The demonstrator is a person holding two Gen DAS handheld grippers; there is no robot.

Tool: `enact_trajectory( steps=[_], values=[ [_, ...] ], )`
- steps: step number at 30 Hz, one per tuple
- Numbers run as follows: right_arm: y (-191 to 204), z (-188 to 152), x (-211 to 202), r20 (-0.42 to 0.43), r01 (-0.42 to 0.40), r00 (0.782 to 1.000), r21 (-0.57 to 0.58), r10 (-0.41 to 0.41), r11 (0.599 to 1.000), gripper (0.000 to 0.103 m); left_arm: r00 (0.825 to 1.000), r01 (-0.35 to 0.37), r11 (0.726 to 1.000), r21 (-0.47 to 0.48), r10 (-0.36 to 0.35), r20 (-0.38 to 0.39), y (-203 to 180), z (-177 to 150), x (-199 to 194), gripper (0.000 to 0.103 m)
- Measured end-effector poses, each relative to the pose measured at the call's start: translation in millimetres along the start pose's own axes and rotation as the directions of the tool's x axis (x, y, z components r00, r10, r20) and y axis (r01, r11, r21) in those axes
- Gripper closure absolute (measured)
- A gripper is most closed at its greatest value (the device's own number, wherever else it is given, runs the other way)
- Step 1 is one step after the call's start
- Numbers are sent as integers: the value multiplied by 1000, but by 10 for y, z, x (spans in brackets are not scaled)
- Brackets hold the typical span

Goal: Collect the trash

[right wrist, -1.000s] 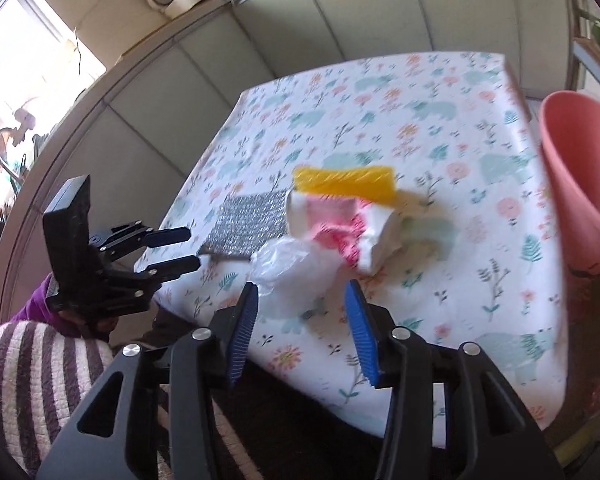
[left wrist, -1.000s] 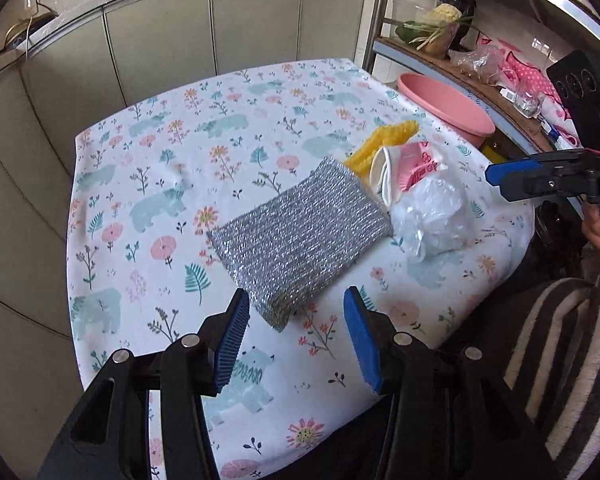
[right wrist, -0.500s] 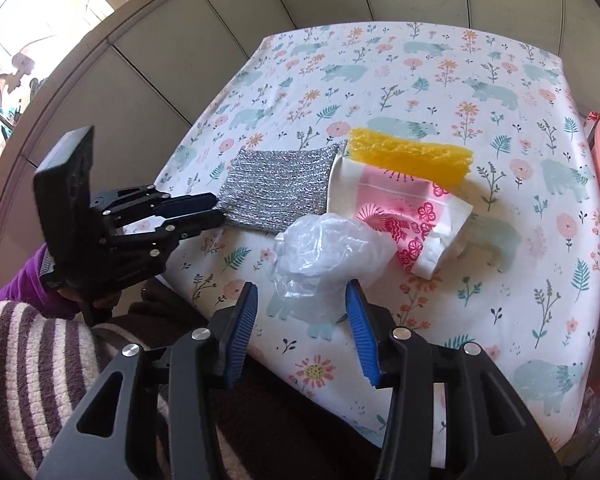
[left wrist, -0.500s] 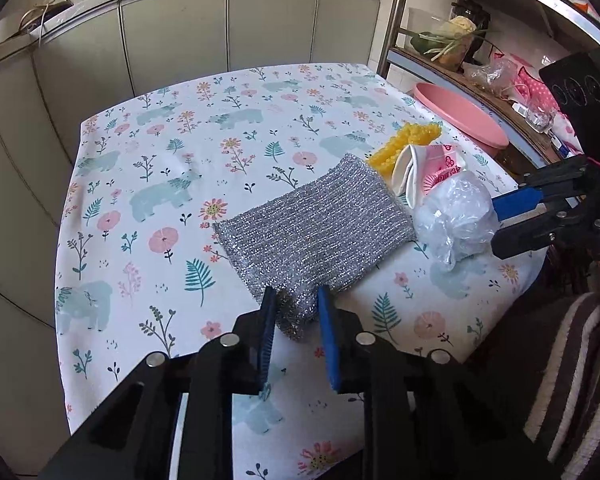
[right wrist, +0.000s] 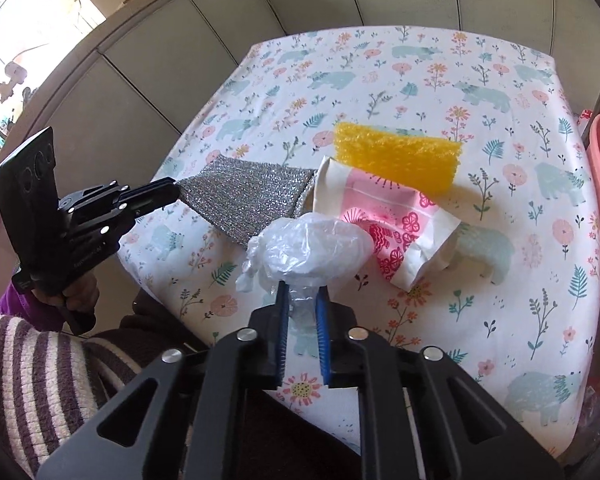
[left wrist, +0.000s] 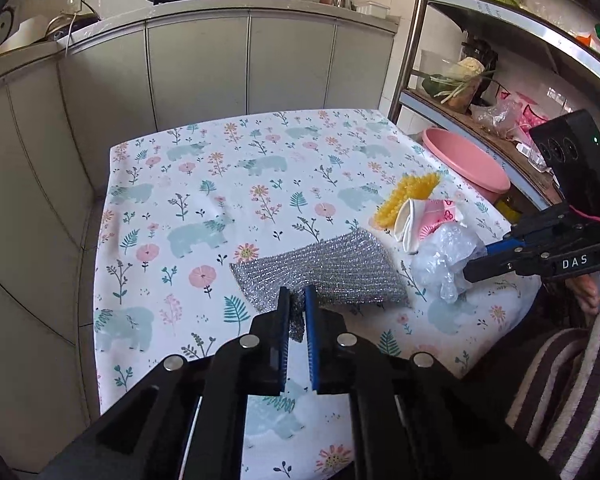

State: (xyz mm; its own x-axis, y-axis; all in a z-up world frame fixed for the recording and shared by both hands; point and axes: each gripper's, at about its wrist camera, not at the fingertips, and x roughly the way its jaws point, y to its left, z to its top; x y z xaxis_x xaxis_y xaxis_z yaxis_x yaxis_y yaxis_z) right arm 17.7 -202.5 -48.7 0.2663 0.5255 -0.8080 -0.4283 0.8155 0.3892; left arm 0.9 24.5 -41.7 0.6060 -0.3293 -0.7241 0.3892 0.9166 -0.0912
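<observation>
My left gripper (left wrist: 297, 304) is shut on the near corner of a silver scouring cloth (left wrist: 332, 268), which is lifted off the floral tablecloth (left wrist: 204, 208) at that corner. It also shows in the right wrist view (right wrist: 244, 196). My right gripper (right wrist: 302, 300) is shut on a crumpled clear plastic bag (right wrist: 312, 244); the bag also shows in the left wrist view (left wrist: 444, 256). A pink-and-white paper wrapper (right wrist: 392, 220) and a yellow sponge (right wrist: 396, 156) lie just behind the bag.
A pink basin (left wrist: 468, 164) stands off the table's right side below a metal shelf rack (left wrist: 500, 92) with vegetables and bags. Grey cabinets (left wrist: 196, 64) lie behind the table. The person's striped sleeve (right wrist: 32, 376) is at the near edge.
Both grippers closed: the left on the silver cloth's corner, the right on the plastic bag. Both moved in toward the table, and the cloth's near corner lifted.
</observation>
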Motion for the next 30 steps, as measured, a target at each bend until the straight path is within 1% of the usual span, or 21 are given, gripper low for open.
enact_trajectory(
  steps=[2,7,10,13,19,25,30],
  values=[
    [14,-4,-54,16,-10,1000,-5,10,1000,92,1000,-9,1000,-10,9,23,16,46,-64,96],
    [8,-1,-251,89,-29,996,-8,29,1000,94,997,-25,999,-29,27,70,44,184,-190,97],
    [-15,15,-381,134,-25,991,-5,26,1000,94,994,-32,999,-36,36,99,47,275,-258,97],
    [-57,40,-503,176,-11,984,3,10,1000,94,990,-36,998,-47,42,133,49,383,-328,97],
    [-227,84,-746,261,30,965,45,-41,999,94,981,-36,998,-59,47,190,21,624,-408,97],
    [-470,65,-975,331,73,938,106,-104,992,94,967,0,999,-50,13,256,-84,951,-465,97],
    [-689,17,-1128,366,101,917,168,-157,981,94,953,40,999,14,-42,299,-366,1274,-428,97]
  ],
)
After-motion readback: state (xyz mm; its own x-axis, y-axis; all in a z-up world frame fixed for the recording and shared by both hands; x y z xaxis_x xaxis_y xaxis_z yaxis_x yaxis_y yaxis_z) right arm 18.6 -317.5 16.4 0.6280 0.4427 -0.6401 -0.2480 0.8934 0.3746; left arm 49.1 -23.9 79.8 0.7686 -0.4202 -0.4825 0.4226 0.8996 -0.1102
